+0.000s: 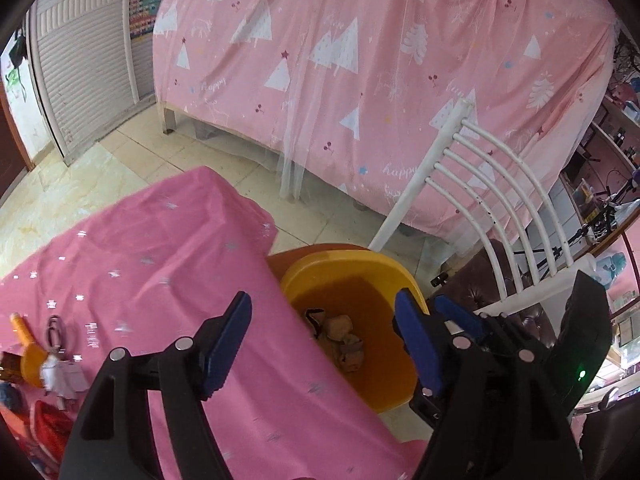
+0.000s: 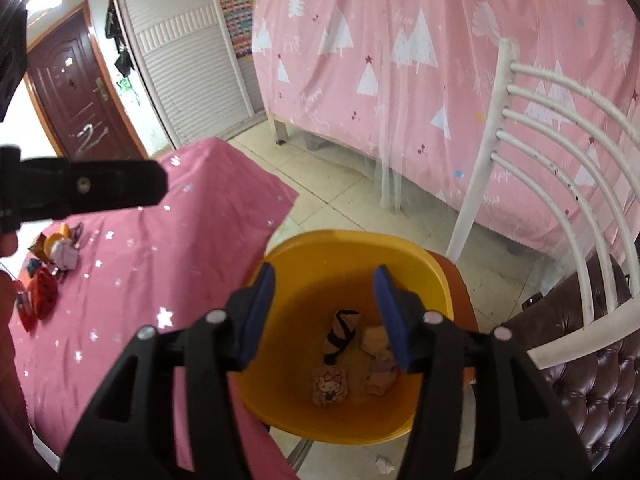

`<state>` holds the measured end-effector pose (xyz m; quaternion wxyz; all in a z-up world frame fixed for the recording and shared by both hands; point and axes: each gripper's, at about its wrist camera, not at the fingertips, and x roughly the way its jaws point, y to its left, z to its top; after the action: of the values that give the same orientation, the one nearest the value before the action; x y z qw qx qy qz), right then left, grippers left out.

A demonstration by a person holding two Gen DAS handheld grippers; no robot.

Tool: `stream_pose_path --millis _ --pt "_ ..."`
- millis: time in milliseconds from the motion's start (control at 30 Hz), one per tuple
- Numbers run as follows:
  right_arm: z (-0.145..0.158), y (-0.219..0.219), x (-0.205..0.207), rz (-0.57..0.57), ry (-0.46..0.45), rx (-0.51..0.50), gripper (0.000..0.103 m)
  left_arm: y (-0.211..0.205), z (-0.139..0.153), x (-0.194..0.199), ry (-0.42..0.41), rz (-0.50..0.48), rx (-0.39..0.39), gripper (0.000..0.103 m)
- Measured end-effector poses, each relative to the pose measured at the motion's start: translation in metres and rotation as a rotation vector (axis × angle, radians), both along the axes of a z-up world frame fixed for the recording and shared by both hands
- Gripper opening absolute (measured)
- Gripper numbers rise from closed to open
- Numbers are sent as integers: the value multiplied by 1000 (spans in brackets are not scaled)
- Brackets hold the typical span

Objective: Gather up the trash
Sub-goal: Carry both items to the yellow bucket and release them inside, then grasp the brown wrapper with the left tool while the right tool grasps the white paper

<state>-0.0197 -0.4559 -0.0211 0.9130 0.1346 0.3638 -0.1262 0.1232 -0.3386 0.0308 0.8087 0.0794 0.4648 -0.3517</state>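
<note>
Right wrist view: the right gripper (image 2: 326, 316) hangs wide open and empty over the yellow bin (image 2: 420, 264), several crumpled scraps (image 2: 330, 384) already inside. Left gripper (image 1: 324, 340) likewise gapes empty; small clutter (image 1: 48, 356) remains on the pink tablecloth (image 1: 160, 256), seemingly uncollected.

The left gripper (image 1: 324, 340) is built from matte black plastic arms with triangular cut-outs near the base, each arm ending in a flat blue pad with a finely ribbed edge. Round silver pin heads sit at the linkage joints, two to a side. The right gripper (image 2: 324, 316) has the same build: black angular arms, blue pads, silver pins (four show along its top). In the left wrist view the right unit's black housing carries a small lit green lamp. A sliver of skin shows at the right wrist view's left edge.
</note>
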Motion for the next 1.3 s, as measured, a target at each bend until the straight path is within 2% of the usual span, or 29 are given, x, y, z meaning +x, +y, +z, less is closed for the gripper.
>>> stream_pose_path --millis 267,433,600,867,1100,1200,1300 --pt "31 49 14 85 -30 -46 55 69 35 9 -84 39 -9 68" --pt "46 86 24 155 -47 -75 55 125 47 17 -138 84 18 68" --pt "54 125 38 223 -40 -104 55 177 51 34 -143 134 31 68" --pt "57 176 58 308 -18 -127 55 247 47 63 -135 180 59 68" --pt "55 211 78 366 7 -120 55 279 31 77 -129 162 95 68" --pt "51 225 85 393 20 -118 55 287 21 80 -133 145 109 64" --pt "46 236 93 411 41 -122 55 291 9 85 -118 124 119 54"
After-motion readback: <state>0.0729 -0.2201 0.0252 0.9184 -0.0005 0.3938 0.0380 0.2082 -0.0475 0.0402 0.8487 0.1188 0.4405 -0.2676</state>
